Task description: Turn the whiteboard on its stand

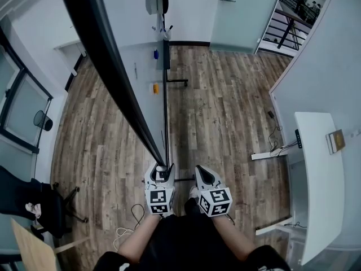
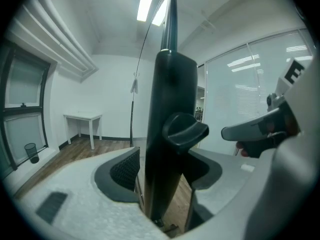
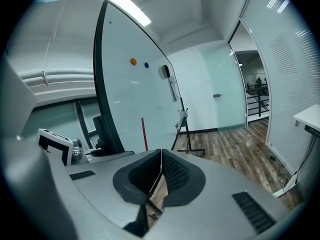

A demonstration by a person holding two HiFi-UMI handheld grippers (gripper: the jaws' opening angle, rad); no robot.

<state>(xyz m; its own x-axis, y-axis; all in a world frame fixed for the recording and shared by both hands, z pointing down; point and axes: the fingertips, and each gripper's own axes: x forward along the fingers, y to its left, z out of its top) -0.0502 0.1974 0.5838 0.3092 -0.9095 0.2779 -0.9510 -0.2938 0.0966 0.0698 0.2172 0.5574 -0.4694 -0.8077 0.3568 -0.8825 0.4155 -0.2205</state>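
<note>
Nearest, the left gripper (image 1: 161, 171) has its jaws released and standing apart around the near end of the whiteboard (image 1: 104, 61): the dark frame and a black knob (image 2: 184, 129) sit between the pads, and a thin gap shows beside the left pad. Just beside it, the right gripper (image 3: 160, 169) is clenched on nothing, pads meeting. From above the whiteboard shows almost edge-on; its long axis runs from the jaws away and to the left, and its white face is turned to the right, carrying an orange magnet (image 3: 133, 61), a blue magnet (image 3: 146, 64) and an eraser (image 3: 165, 72). Its far end is cut off by the top of the head view. The stand (image 1: 165, 106) reaches away over a wood-plank floor (image 1: 225, 112); its near foot is mostly hidden behind the grippers. A white bench (image 1: 318, 179) stands well apart at the right, a dark chair (image 1: 28, 199) and a bin (image 1: 42, 120) at the left. Farthest, a glass door (image 1: 242, 10) closes the room, with a railing (image 1: 287, 21) beyond, too small to read further.
</note>
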